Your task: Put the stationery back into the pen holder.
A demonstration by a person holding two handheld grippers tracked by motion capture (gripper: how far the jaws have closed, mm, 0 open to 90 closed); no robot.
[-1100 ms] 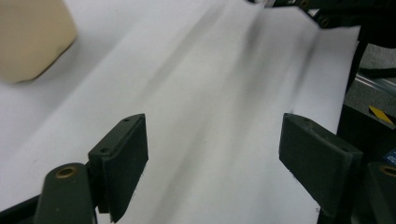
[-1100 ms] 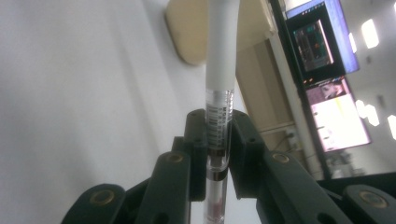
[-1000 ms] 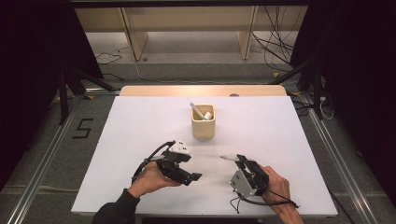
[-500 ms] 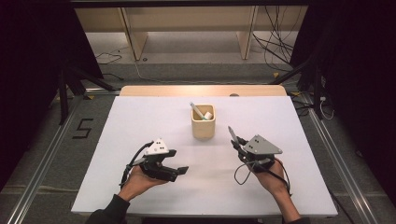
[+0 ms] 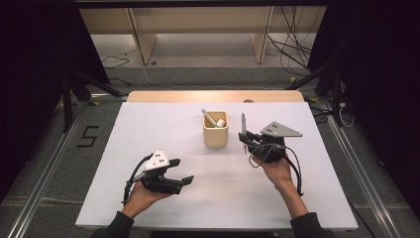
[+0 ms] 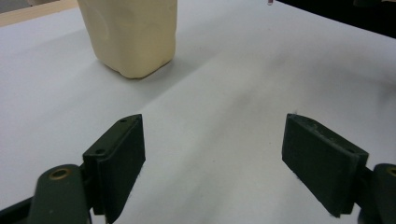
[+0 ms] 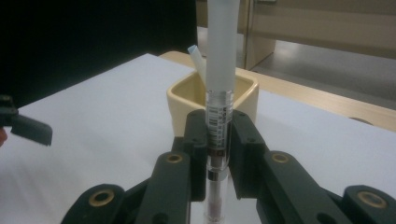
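A cream square cup (image 5: 216, 134) stands mid-table and holds a white pen (image 5: 207, 117) that leans to the left; the cup (image 7: 212, 98) also shows beyond the right jaws. My right gripper (image 5: 244, 139) is just right of the cup, shut on a grey-capped clear pen (image 5: 243, 126) held upright; that pen (image 7: 218, 112) sits clamped between the pads. My left gripper (image 5: 182, 180) rests low at the front left, open and empty, and the cup (image 6: 130, 35) shows ahead of it in the left gripper view.
The white tabletop (image 5: 148, 129) has a wooden strip (image 5: 213, 95) along its far edge. Black cables (image 5: 297, 173) trail from the grippers. Beyond the table are a floor and wooden furniture legs (image 5: 141, 39).
My right gripper has lifted the pen from the front of the table, turned it upright and carried it forward to the cup's right side. The left gripper slid slightly back and left.
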